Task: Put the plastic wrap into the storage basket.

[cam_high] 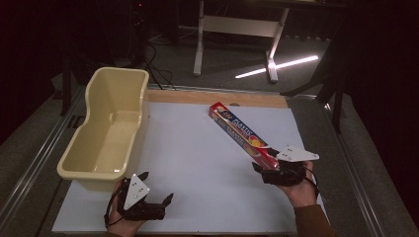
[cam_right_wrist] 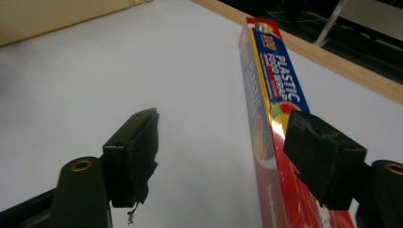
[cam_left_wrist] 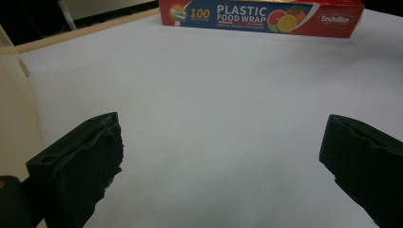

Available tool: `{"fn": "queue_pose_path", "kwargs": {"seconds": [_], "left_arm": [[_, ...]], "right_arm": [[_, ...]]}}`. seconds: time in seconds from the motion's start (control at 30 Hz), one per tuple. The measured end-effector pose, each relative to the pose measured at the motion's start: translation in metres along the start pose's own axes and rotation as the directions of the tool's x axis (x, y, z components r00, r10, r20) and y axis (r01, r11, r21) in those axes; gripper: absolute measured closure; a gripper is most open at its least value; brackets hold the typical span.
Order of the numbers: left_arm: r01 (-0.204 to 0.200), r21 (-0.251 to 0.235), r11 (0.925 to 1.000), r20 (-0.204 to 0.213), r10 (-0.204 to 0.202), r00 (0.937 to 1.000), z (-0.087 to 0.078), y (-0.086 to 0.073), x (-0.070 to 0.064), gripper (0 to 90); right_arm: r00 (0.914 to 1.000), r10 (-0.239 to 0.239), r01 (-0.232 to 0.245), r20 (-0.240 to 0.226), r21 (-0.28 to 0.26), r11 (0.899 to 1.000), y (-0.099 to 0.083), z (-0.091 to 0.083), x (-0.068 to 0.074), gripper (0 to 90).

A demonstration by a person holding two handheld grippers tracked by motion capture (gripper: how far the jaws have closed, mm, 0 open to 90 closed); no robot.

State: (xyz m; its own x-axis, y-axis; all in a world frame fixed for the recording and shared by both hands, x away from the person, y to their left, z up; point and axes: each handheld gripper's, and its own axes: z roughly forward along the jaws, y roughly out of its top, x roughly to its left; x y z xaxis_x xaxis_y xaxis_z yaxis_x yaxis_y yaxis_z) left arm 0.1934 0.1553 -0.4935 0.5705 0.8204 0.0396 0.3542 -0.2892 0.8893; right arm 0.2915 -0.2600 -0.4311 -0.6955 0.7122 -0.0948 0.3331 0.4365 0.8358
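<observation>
While the box of plastic wrap point(cam_high: 242, 134) lies slantwise on the white table point(cam_high: 197, 158), the right gripper point(cam_high: 276, 170) sits at its near end, jaws spread, one jaw against the box. The left gripper point(cam_high: 148, 190) rests apart, jaws wide and empty, beside a cream tub point(cam_high: 106, 128).
</observation>
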Motion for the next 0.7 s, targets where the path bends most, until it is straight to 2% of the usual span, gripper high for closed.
{"fn": "queue_pose_path", "kwargs": {"seconds": [0.23,0.7], "left_arm": [[0.000,-0.004,1.0000,0.000,0.000,1.0000,-0.001,0.000,0.000,1.0],[-0.001,-0.008,1.0000,0.004,0.001,1.0000,-0.001,0.000,-0.001,1.0]], "right_arm": [[0.9992,-0.039,0.039,-0.003,0.012,0.999,0.023,0.010,-0.004,30.3],[0.9976,-0.063,0.064,-0.030,0.054,0.996,0.058,0.044,-0.016,37.1]]}}
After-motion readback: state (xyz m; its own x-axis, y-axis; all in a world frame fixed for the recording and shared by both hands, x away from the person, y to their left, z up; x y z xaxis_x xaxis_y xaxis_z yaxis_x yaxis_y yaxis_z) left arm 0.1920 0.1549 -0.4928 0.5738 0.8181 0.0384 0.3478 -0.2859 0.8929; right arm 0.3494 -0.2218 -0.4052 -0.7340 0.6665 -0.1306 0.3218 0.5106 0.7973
